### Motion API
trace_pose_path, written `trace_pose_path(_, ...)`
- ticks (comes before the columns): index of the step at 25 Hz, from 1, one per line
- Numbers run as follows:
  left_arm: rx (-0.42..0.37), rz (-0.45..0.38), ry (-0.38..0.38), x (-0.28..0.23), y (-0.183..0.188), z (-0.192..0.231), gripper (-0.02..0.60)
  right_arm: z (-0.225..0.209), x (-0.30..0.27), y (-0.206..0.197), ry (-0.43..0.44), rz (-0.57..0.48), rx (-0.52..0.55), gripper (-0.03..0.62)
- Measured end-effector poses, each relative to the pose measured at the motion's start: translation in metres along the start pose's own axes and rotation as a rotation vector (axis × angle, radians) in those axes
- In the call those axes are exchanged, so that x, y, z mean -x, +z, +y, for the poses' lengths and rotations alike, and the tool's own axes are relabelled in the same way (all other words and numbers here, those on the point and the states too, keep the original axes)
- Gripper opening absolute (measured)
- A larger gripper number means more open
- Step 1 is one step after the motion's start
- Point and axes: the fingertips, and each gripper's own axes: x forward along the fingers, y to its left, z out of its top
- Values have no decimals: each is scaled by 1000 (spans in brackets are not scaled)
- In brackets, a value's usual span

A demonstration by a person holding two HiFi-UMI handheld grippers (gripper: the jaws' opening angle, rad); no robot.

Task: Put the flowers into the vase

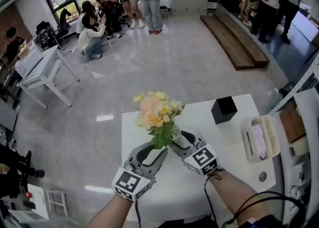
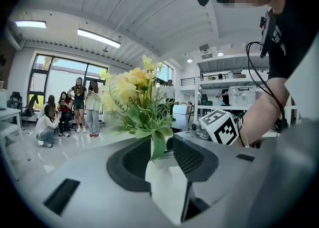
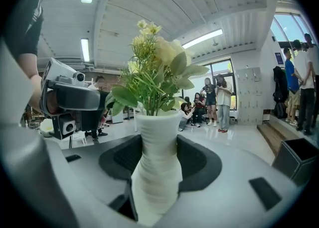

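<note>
Flowers (image 1: 157,110): standing stems-down in the vase (image 3: 155,162), blooms and leaves spreading above its mouth, so seemingly already delivered. Nearest, pinching the vase's waist with the right gripper (image 3: 157,155), both pads pressing against its ribbed white wall, probably bracing it upright on the table (image 1: 234,137) so nothing tips. Holding the left gripper (image 2: 160,147) just beside, jaws spread, only one drooping leaf (image 2: 157,145) hanging in the gap and neither pad pressing on it; reading as stems released, not gripped. Pointing both grippers almost level and meeting at the vase from two sides, left by the low foliage, right on the vase itself. Judging the task as nearly finished, with only freeing the vase left to do. Farther along the table, leaving a black box (image 1: 224,109) well apart. Beyond, people (image 1: 99,18) sitting and standing on the floor (image 1: 189,57).
</note>
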Motion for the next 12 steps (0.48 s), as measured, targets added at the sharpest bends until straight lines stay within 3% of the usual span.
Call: trace_pose_path(12,73,-32,78,48,-6,-21,137,-1,-1,1,4,6,6,221)
